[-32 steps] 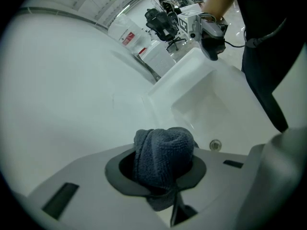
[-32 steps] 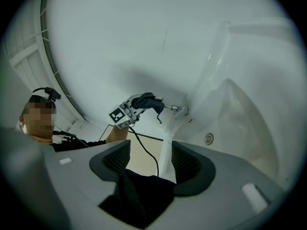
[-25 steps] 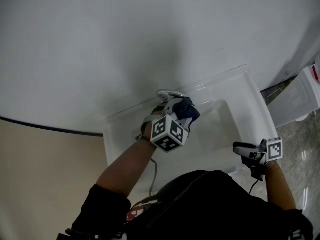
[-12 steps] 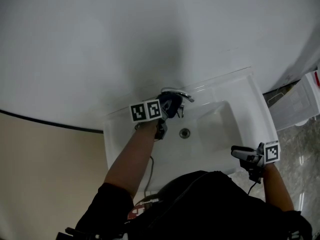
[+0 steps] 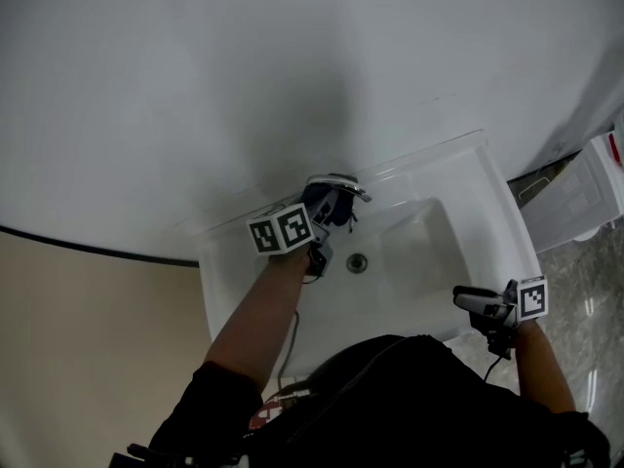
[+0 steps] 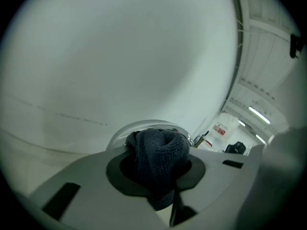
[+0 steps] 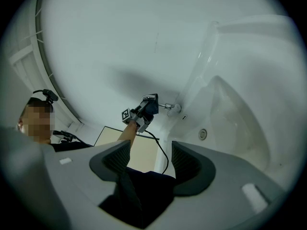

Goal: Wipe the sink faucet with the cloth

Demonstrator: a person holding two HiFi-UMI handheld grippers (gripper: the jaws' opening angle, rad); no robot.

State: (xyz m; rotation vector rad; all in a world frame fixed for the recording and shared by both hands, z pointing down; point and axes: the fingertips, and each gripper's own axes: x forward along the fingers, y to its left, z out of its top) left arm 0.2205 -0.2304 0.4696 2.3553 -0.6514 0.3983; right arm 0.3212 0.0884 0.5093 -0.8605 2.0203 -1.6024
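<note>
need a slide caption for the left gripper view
Left claw, jaws just squeezed tighter, grips a dark blue cloth at the chrome faucet

Dim, soft wall shadow, fisheye vignetting

White wall (image 5: 244,66) above — beige panel (image 5: 78,359), grey floor (image 5: 595,286).

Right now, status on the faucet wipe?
Left gripper shut on cloth, jaws just tightened, cloth at faucet. Right gripper open, empty, by sink front rim. Nothing in the way.
</note>
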